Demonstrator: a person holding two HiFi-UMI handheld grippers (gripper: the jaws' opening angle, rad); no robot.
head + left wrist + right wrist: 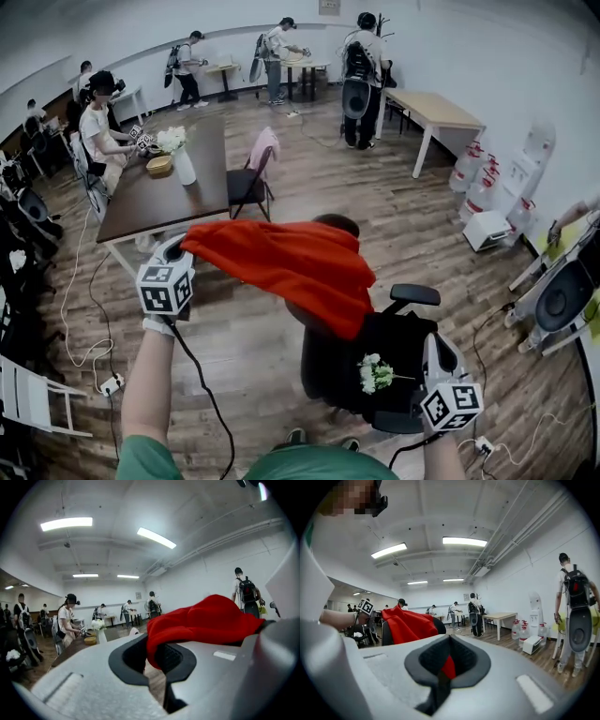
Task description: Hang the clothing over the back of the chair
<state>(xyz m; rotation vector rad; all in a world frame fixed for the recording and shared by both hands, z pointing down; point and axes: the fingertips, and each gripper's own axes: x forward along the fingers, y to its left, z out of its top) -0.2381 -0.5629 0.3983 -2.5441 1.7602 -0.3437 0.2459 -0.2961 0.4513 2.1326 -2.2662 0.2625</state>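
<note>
A red garment (291, 267) lies spread over the top of the black office chair (398, 361) in the middle of the head view. My left gripper (187, 246) holds the cloth's left corner out to the left of the chair, shut on it. In the left gripper view the red garment (206, 620) bulges out from between the jaws of the left gripper (157, 663). My right gripper (433, 344) hovers by the chair's right side, apart from the cloth, with its jaws together. In the right gripper view only a red sliver shows through the right gripper (445, 670), with the draped garment (408, 626) beyond.
White flowers (375, 373) lie on the chair seat. A brown table (141, 202) with a vase (184, 167) stands at the back left, beside a folding chair bearing pink cloth (253, 173). Water bottles (478, 183) line the right wall. Several people stand around the room.
</note>
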